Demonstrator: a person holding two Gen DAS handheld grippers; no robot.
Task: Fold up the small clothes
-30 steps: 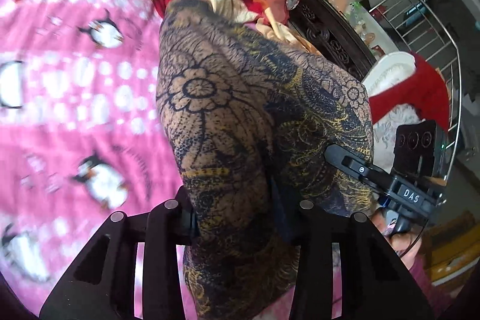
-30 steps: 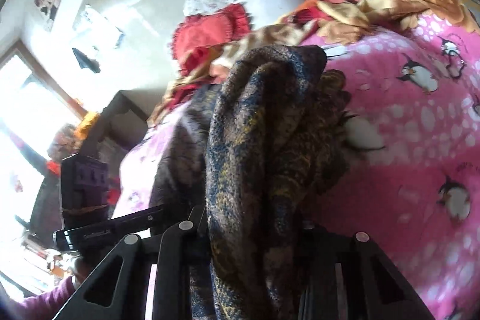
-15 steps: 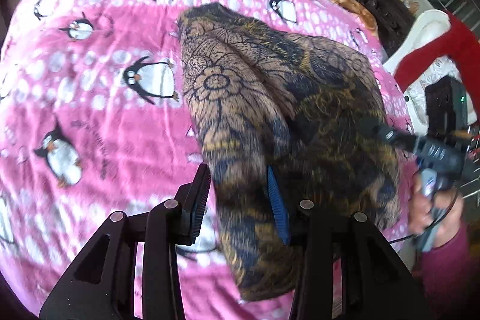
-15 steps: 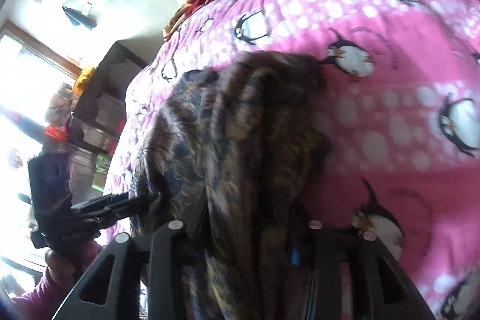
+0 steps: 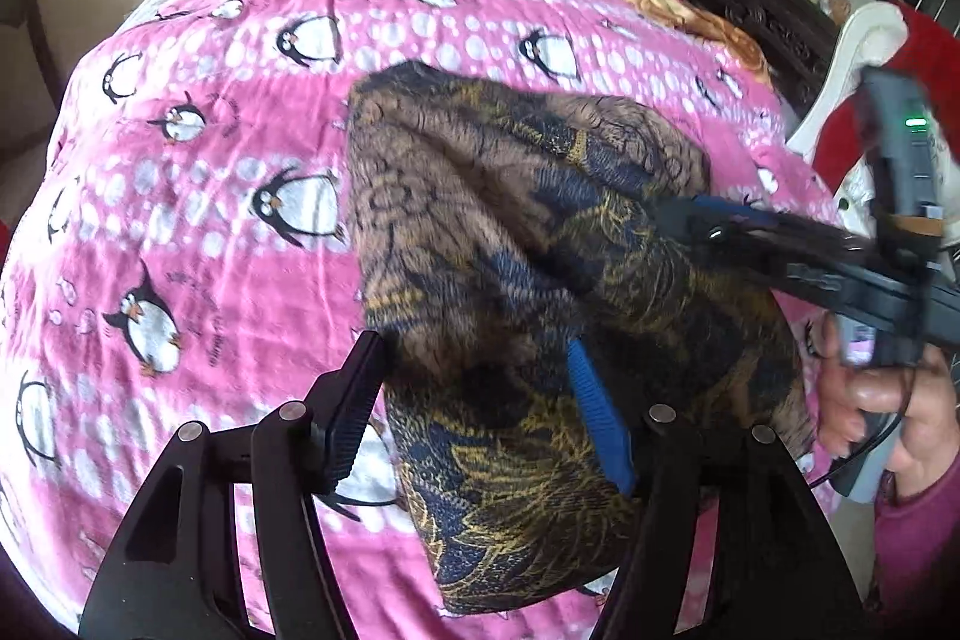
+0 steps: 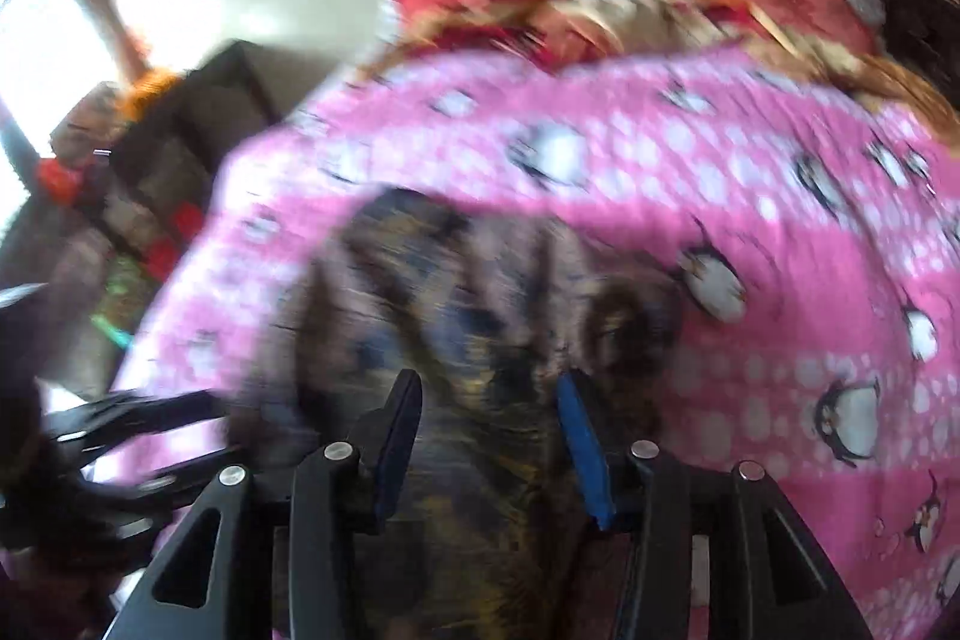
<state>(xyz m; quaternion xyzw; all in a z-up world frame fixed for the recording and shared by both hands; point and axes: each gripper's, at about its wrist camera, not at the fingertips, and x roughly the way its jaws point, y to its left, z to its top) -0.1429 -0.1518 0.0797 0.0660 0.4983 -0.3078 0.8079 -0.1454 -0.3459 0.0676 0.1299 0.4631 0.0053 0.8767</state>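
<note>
Brown-and-navy floral cloth [image 5: 510, 232], lying bunched on pink penguin fleece blanket [image 5: 210, 160], long axis running away from both grippers. Near end between left gripper [image 5: 471, 346], just opened, released. Right gripper [image 6: 487, 379] straddling same end, just closing; grip impossible to tell through blur. No readable writing.
</note>
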